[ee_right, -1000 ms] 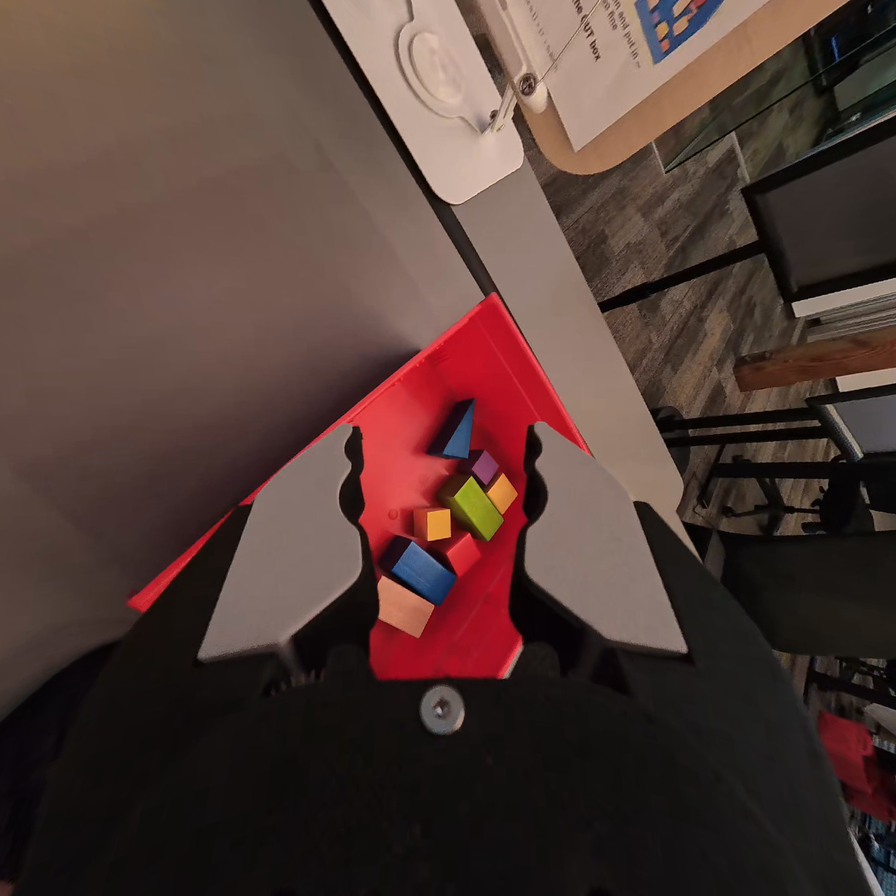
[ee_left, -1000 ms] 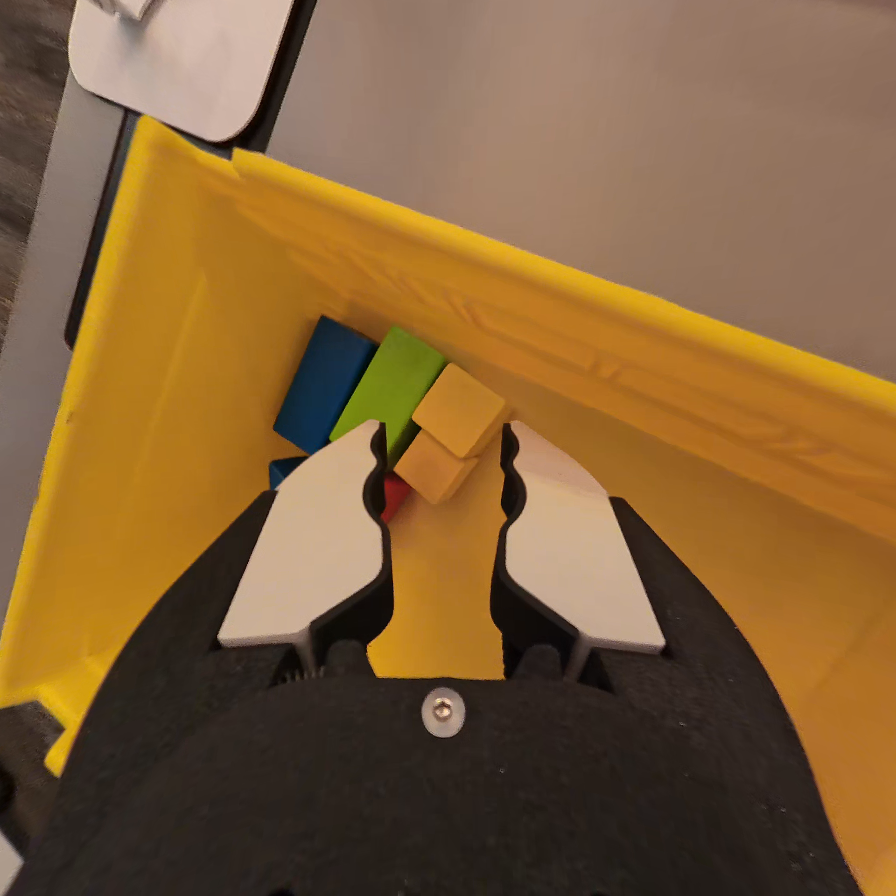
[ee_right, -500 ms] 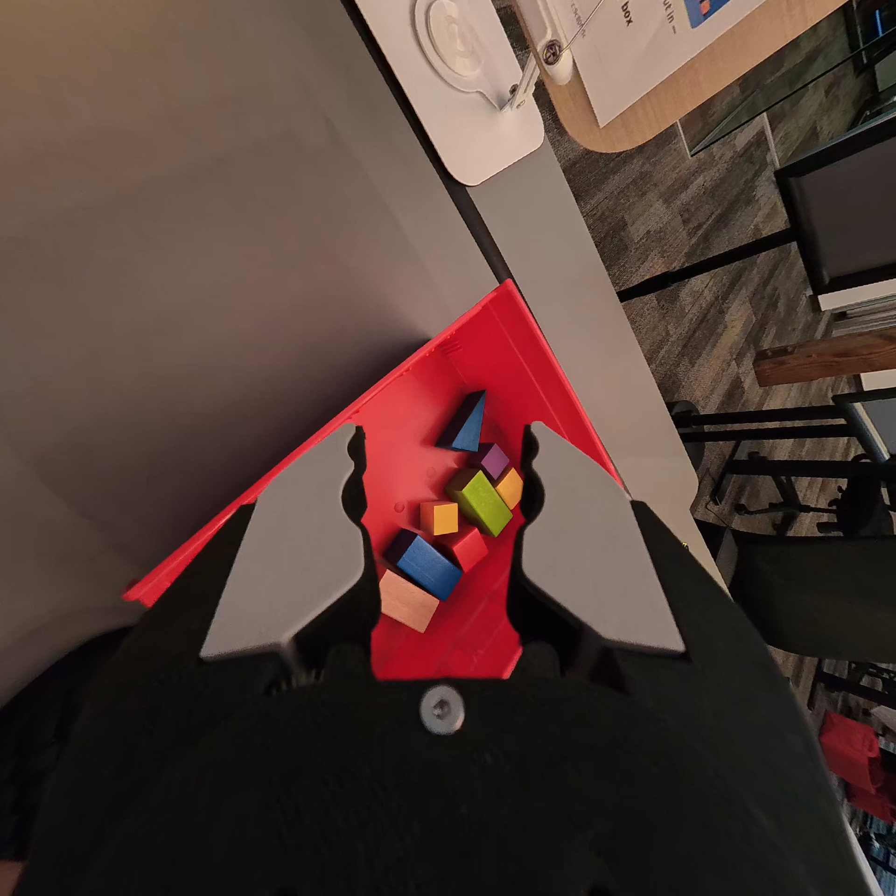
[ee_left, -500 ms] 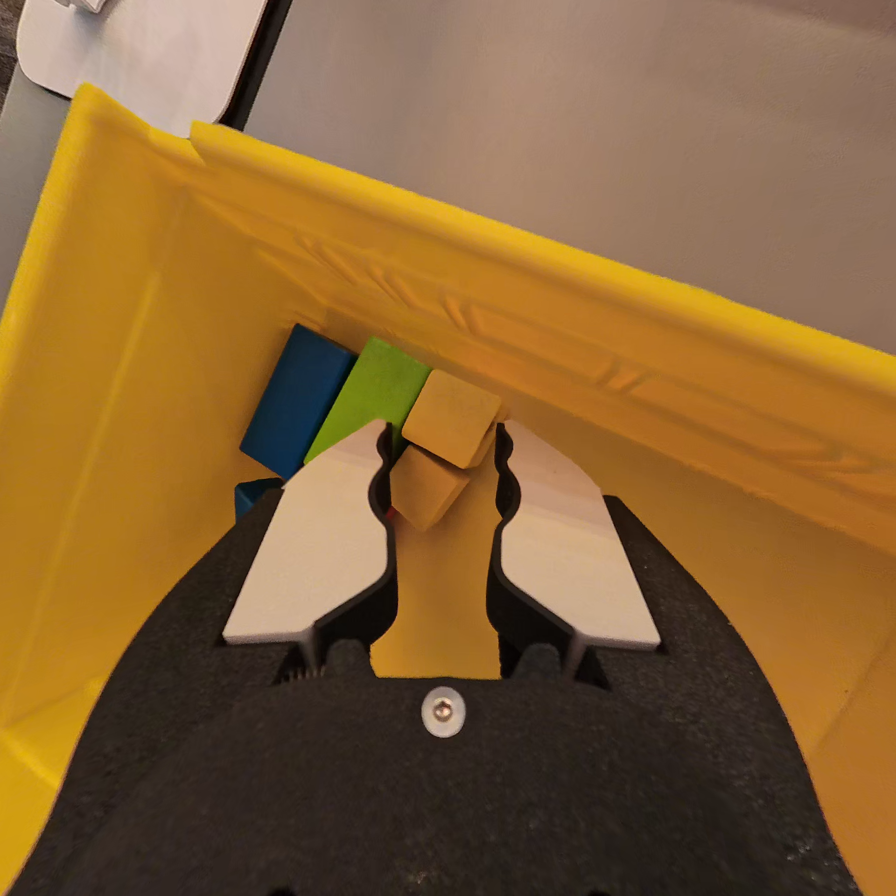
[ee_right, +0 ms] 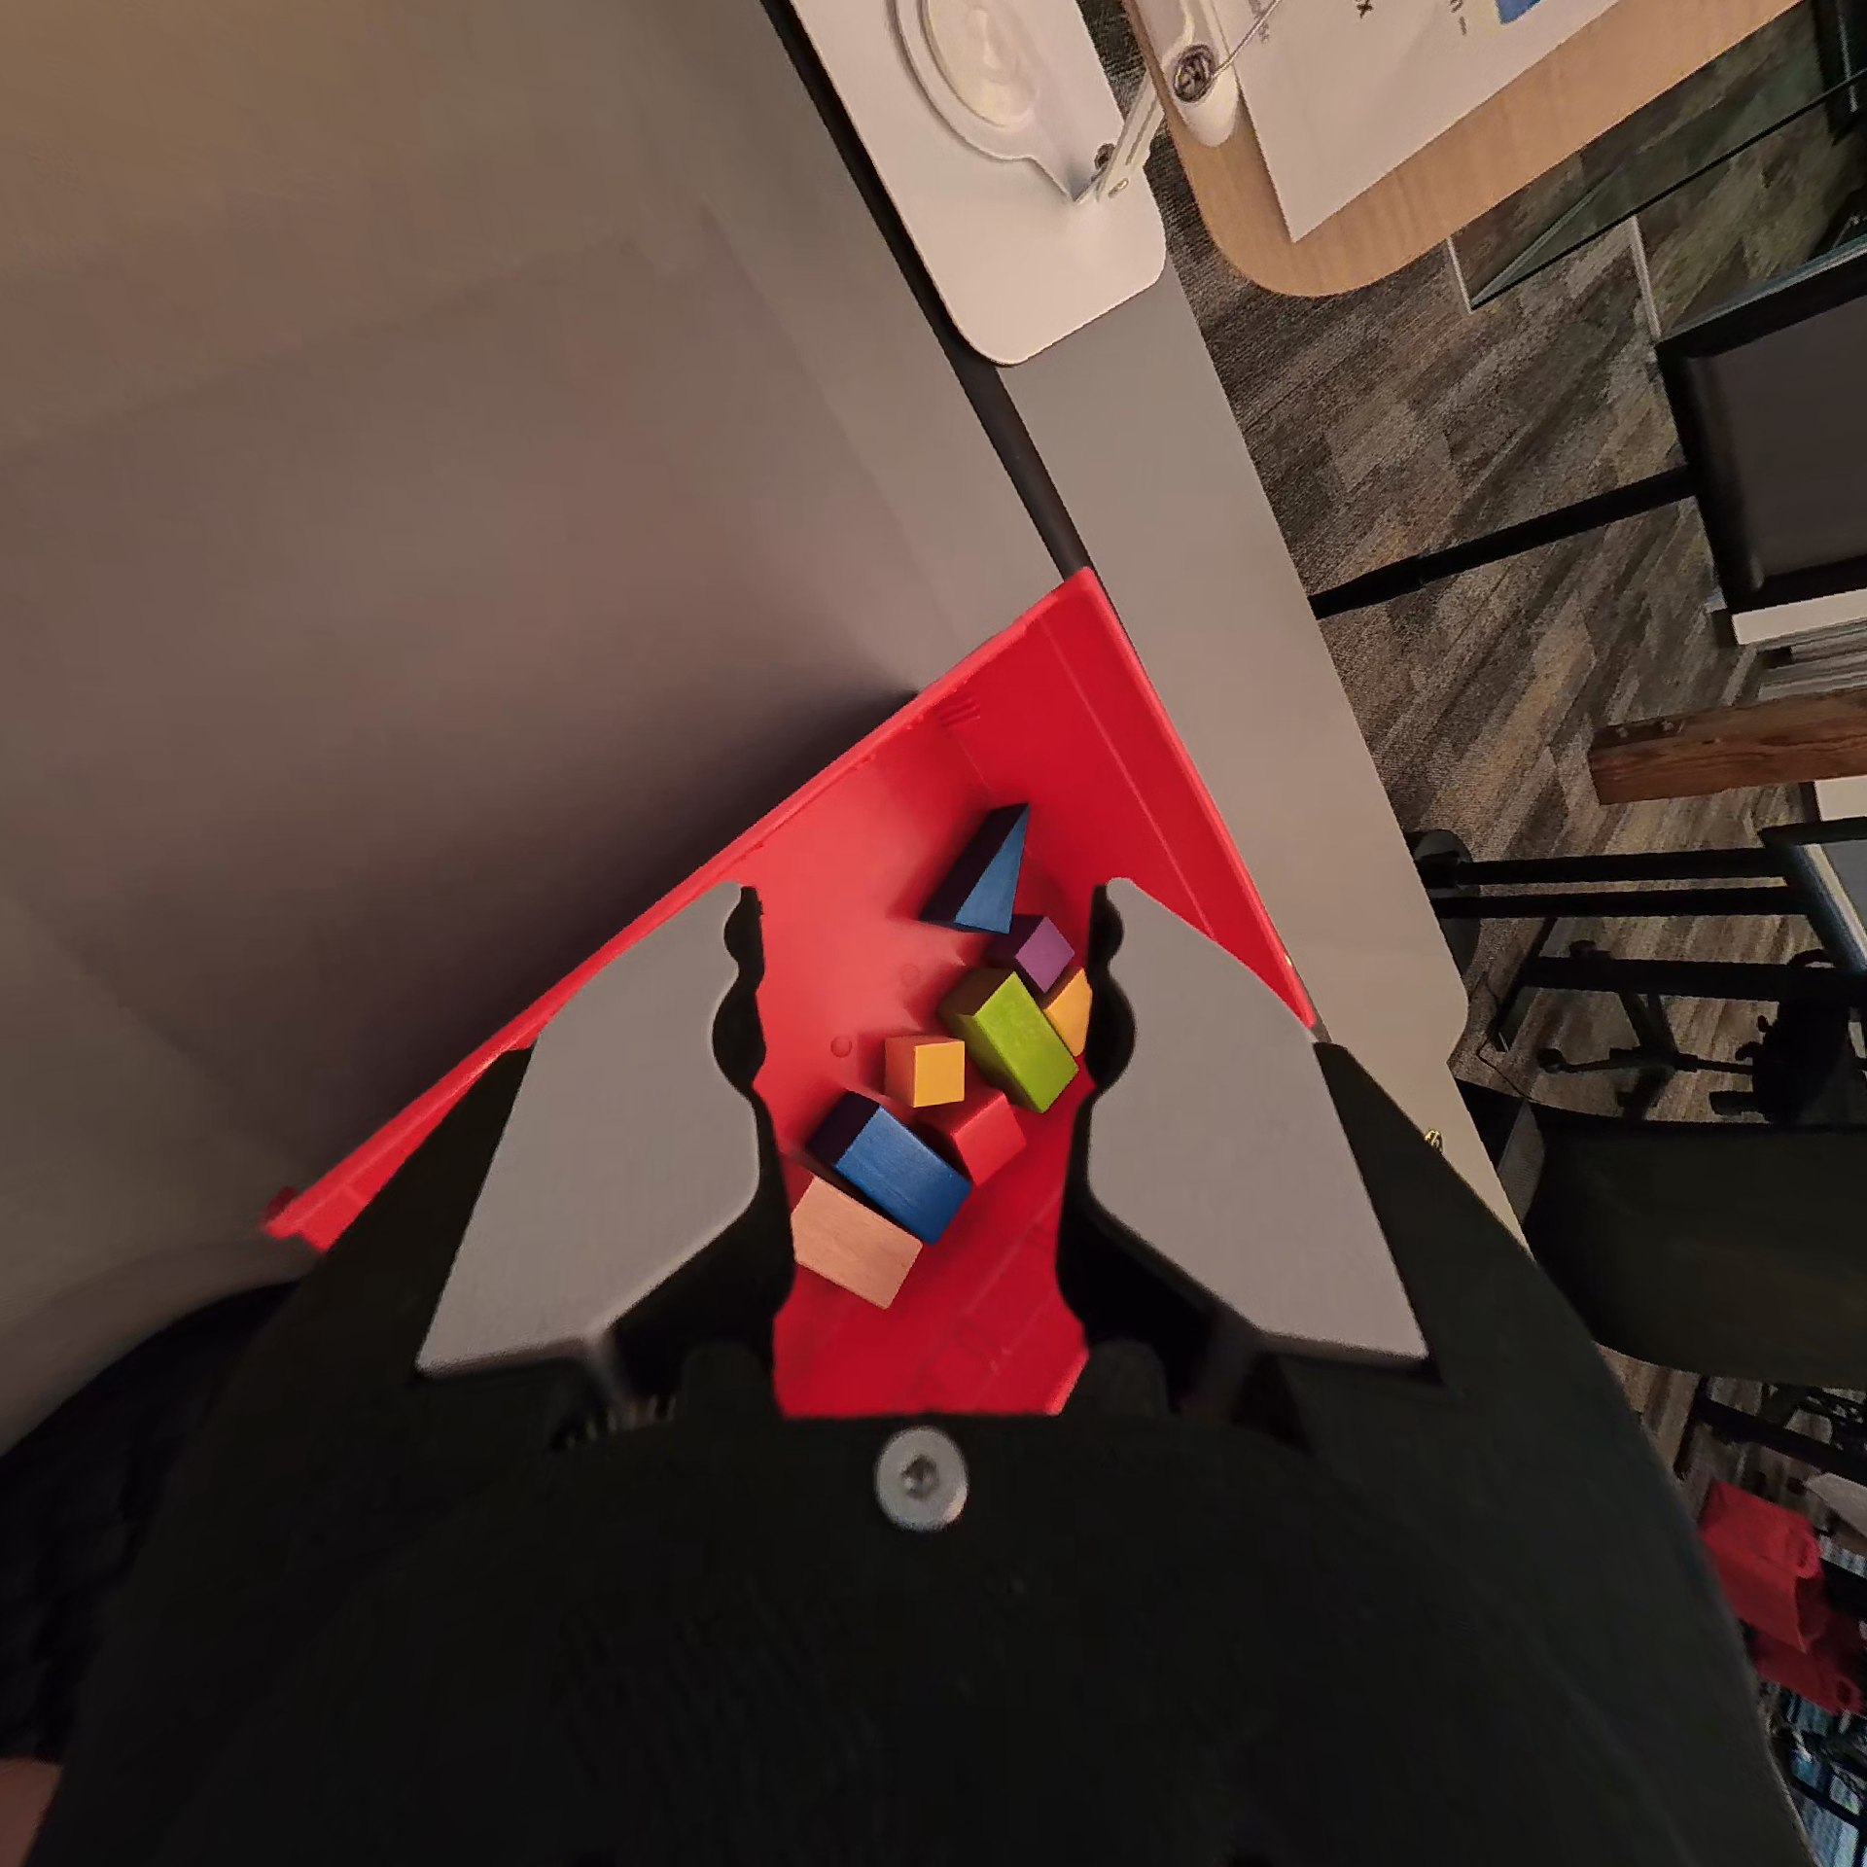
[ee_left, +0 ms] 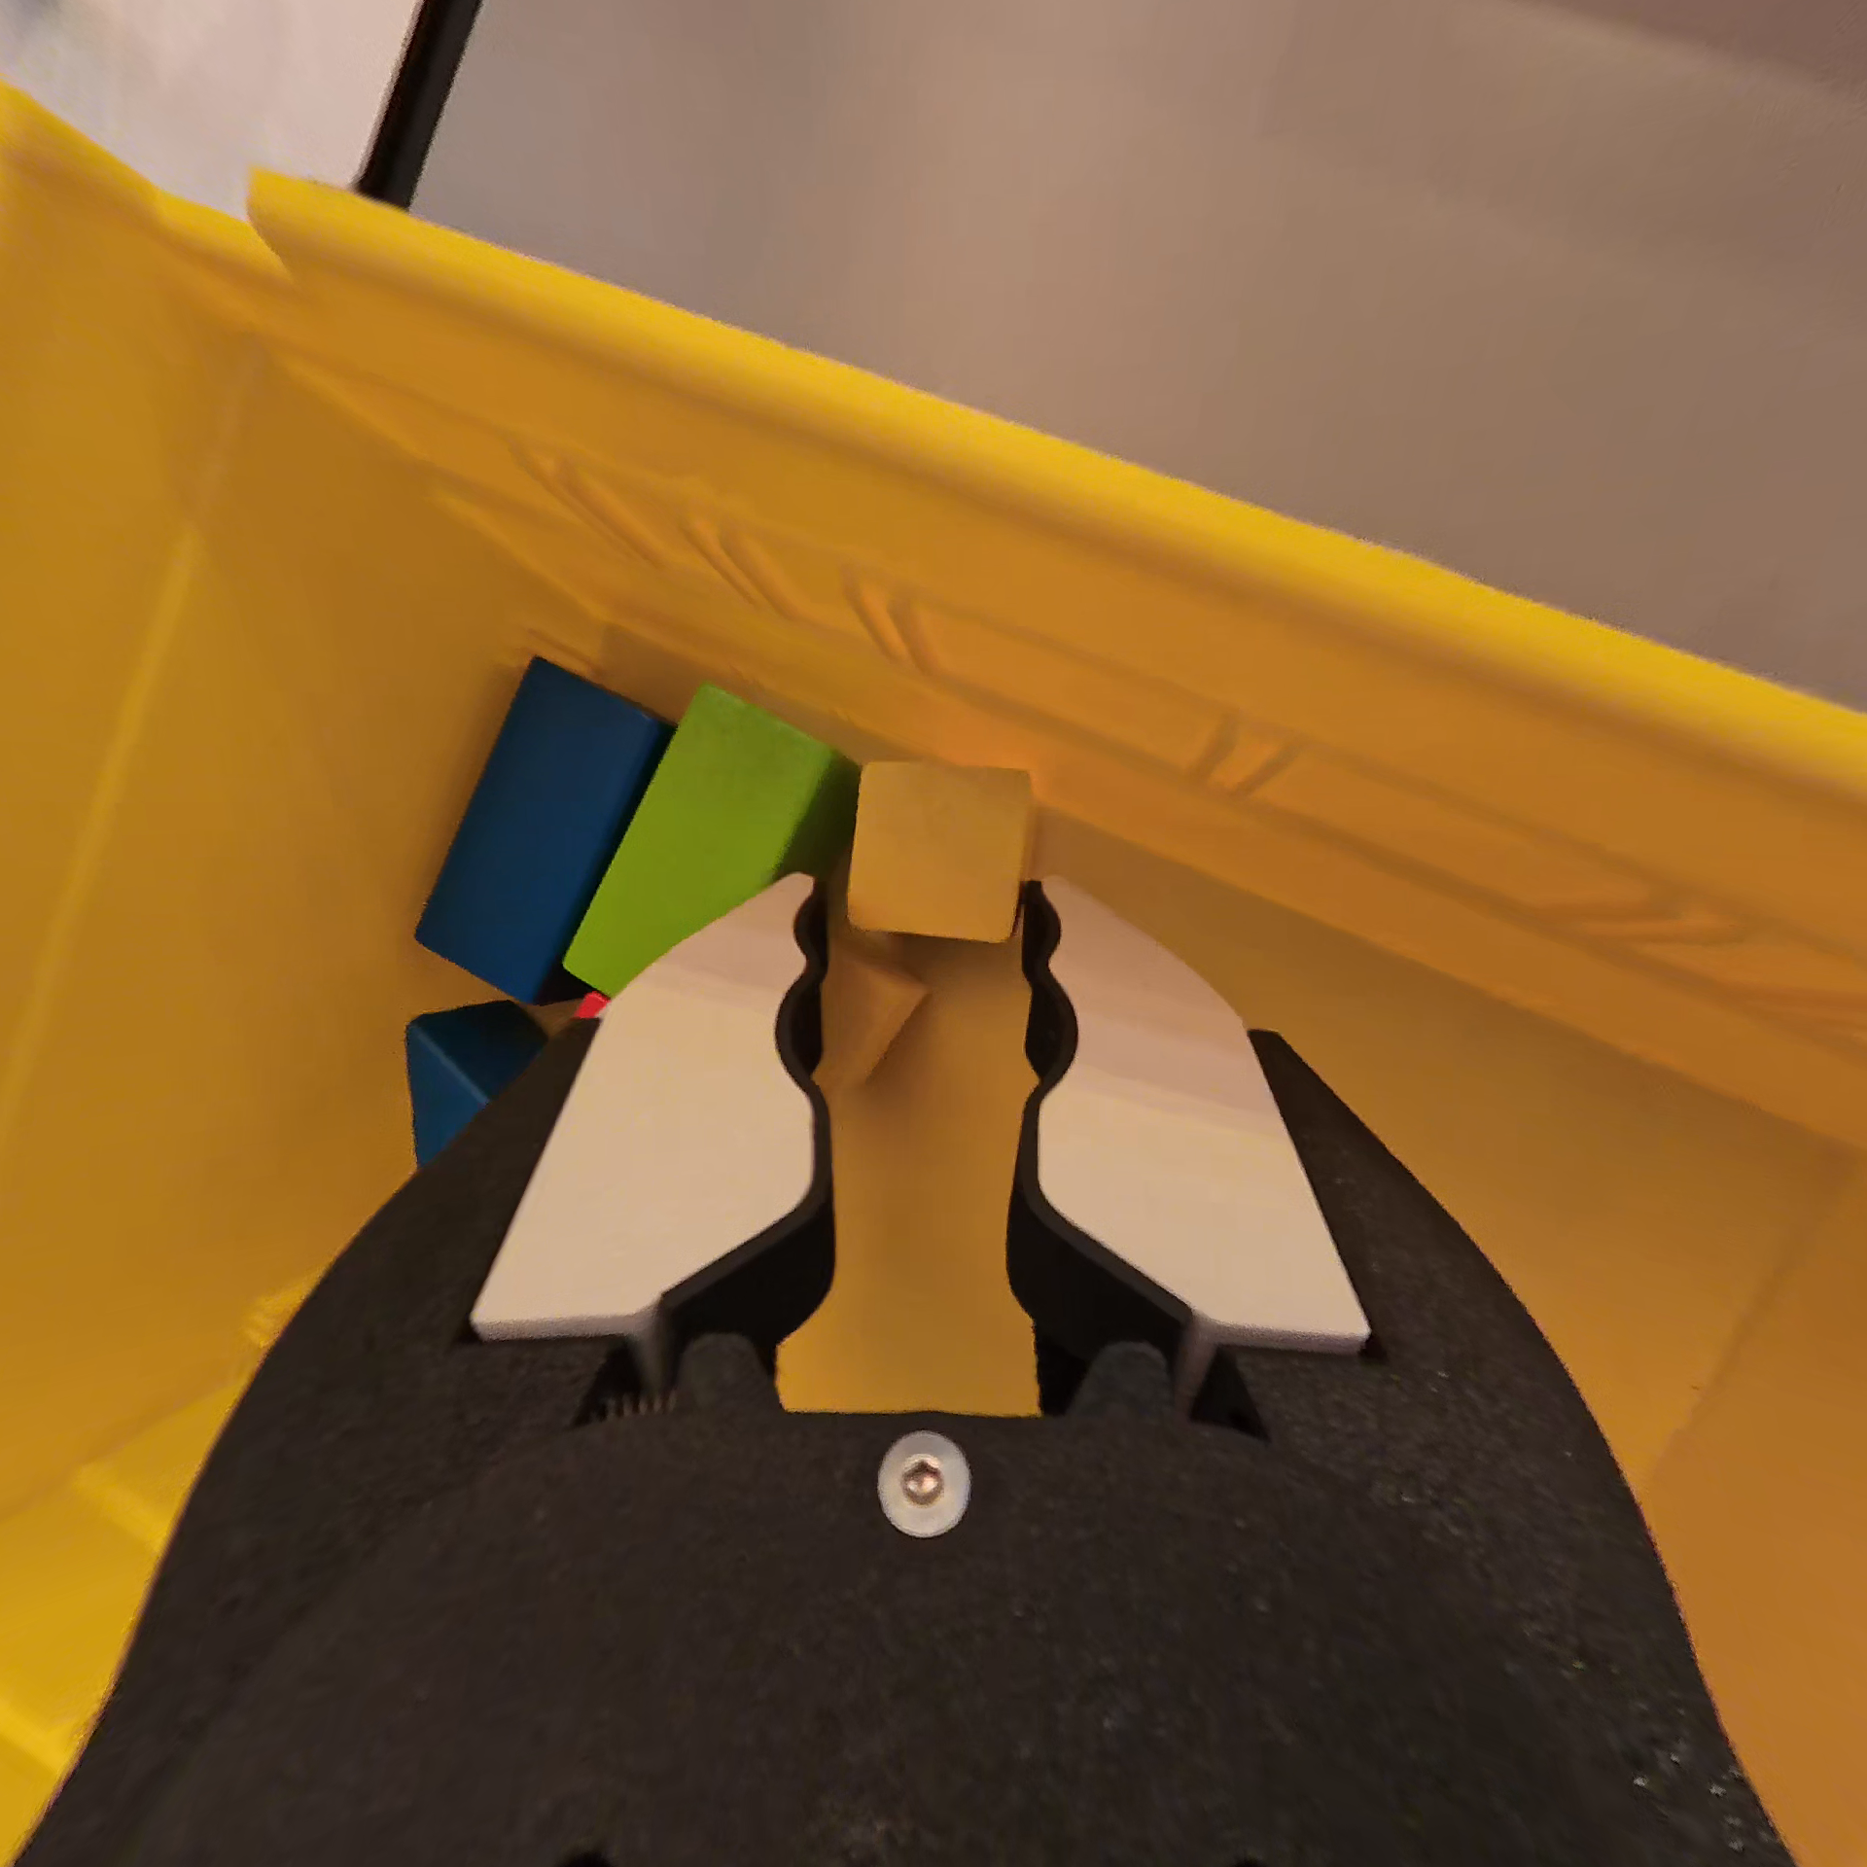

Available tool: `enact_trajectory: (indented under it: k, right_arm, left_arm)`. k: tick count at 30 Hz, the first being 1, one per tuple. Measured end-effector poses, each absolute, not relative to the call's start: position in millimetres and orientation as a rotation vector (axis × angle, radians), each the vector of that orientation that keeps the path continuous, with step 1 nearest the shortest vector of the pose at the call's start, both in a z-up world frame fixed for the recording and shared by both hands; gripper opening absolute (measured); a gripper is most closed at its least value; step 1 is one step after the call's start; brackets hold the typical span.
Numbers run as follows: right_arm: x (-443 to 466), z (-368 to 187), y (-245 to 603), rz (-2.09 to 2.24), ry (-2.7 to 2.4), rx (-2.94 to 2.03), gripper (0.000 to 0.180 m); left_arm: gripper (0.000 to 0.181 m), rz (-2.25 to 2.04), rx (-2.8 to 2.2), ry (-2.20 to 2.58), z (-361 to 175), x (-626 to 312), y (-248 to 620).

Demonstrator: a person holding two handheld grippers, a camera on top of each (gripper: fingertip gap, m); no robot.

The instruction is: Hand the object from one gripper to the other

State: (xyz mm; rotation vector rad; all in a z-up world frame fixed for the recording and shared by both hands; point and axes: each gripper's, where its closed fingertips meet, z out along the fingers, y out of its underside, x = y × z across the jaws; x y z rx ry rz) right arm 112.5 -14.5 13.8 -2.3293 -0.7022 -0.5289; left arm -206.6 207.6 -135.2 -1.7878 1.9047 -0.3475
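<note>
Grey bench [ee_right: 424, 424] carries a yellow bin [ee_left: 1162, 566] and a red bin [ee_right: 1020, 748]. Left tongs [ee_left: 921, 899] are down in the yellow bin, pinching a yellow cube [ee_left: 935, 859] at its far wall beside the green block [ee_left: 707, 839]. Right tongs [ee_right: 924, 904] hang spread and empty over the red bin. Best lift straight up, clear of the wall, leaving free faces for the right tongs.

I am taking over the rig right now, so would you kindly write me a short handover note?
Left tool: down in the yellow bin, fingers either side of a yellow block; a firm grip cannot be confirmed.
Right tool: open, empty, above the red bin of mixed blocks.
Done: left tool is at the block.
Left: lift the block, pass it to the right tool.
</note>
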Motion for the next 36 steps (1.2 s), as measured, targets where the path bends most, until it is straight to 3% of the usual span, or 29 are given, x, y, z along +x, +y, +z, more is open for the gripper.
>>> enact_trajectory:
  k: [15, 23, 29, 36]
  right_arm:
    - [112.4, 10.2, -16.7, -0.523, -0.718, -2.348, 0.062]
    - [96.7, 19.0, -2.3, -0.538, -0.783, -2.241, 0.062]
    - [-16.6, 45.8, 30.2, -0.25, -1.081, -1.699, 0.057]
    - [-122.2, 45.2, 21.8, -0.436, -1.342, -1.227, 0.059]
  left_arm:
    - [0.035, -0.24, -1.8, 1.944, -140.8, -209.1, 209.1]
    - [0.035, -0.247, -1.689, 1.75, -68.1, -219.0, 213.7]
    - [0.035, -0.687, -1.423, 1.777, 12.7, -185.2, 133.2]
    - [0.035, -1.008, -1.114, 2.07, 33.3, -170.1, 33.9]
